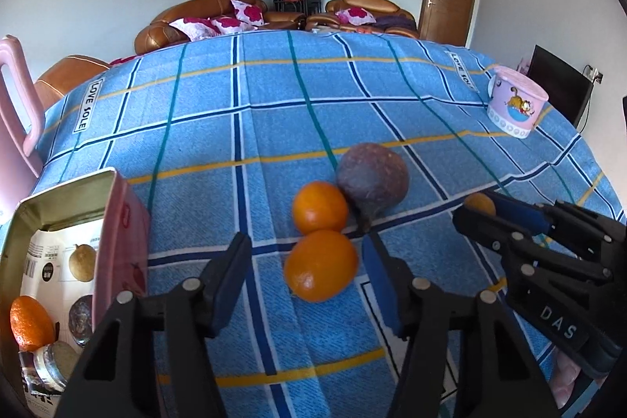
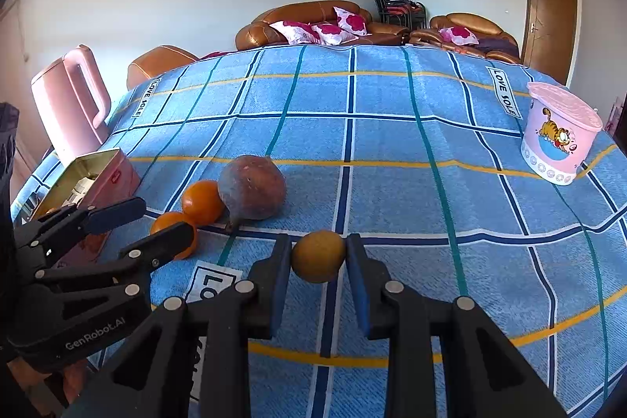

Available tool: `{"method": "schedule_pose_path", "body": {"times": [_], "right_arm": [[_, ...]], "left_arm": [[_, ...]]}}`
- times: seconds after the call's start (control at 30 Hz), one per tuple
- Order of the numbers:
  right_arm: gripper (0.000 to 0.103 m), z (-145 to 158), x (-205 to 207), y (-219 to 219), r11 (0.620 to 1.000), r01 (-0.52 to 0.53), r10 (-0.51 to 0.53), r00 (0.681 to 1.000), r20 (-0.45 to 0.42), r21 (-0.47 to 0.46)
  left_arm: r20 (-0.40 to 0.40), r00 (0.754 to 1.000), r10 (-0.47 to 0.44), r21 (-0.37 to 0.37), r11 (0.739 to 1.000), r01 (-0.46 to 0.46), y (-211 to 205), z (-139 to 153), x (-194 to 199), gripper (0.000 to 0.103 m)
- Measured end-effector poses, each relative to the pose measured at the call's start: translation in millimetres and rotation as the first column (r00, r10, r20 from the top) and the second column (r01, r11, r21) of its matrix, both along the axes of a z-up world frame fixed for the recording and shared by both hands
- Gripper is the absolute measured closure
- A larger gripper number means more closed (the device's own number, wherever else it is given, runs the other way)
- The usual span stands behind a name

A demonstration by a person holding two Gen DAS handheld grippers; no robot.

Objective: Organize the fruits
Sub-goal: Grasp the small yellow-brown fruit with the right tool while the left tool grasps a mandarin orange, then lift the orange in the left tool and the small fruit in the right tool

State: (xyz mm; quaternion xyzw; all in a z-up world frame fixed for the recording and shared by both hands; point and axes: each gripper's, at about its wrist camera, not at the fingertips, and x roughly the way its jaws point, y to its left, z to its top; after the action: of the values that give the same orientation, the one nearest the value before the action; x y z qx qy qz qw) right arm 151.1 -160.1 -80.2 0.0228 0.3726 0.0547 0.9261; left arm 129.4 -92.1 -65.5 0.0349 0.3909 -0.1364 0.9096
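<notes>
Two oranges and a large purple-brown fruit [image 1: 372, 179] lie together on the blue checked cloth. My left gripper [image 1: 306, 249] stands open around the nearer orange [image 1: 321, 269]; cloth shows between its left pad [image 1: 231, 281] and the fruit. The farther orange [image 1: 319, 206] touches the purple fruit. My right gripper [image 2: 318, 245] is shut on a small round yellow-brown fruit [image 2: 317, 257], held just above the cloth. In the left wrist view that gripper [image 1: 476, 204] enters from the right. The right wrist view shows the left gripper [image 2: 166, 216] over the nearer orange [image 2: 168, 220].
An open pink tin [image 1: 117, 222] at the near left holds an orange [image 1: 29, 324], a jar and printed packaging. A pink jug [image 2: 74, 96] stands behind the tin. A pink lidded tub [image 2: 556, 136] with a cartoon cat sits at the far right. Sofas stand beyond the table.
</notes>
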Motion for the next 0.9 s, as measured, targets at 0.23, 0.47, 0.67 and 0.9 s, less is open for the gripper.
{"method": "schedule_pose_path", "body": {"times": [0.23,0.47,0.67,0.9], "right_arm": [[0.073,-2,1,0,0.999,-0.023,0.023,1.0,-0.009,0.027],[0.073,1,-4,-1,0.998,-0.037,0.036,0.999,0.02,0.047],[0.073,6,-11,-2,0.996,-0.064,0.059,0.996,0.062,0.069],[0.073,11,-16,0,0.994,-0.083,0.076,0.992,0.1,0.074]], "left_arm": [[-0.028,0.999,-0.021,-0.045,0.999,0.02,3,-3,3,0.064],[0.019,1.0,-0.016,-0.053,0.998,0.017,6,4,-3,0.064],[0.062,0.998,-0.015,-0.055,0.998,0.018,7,10,-8,0.064],[0.11,0.994,-0.005,-0.053,0.999,0.011,8,15,-15,0.064]]}}
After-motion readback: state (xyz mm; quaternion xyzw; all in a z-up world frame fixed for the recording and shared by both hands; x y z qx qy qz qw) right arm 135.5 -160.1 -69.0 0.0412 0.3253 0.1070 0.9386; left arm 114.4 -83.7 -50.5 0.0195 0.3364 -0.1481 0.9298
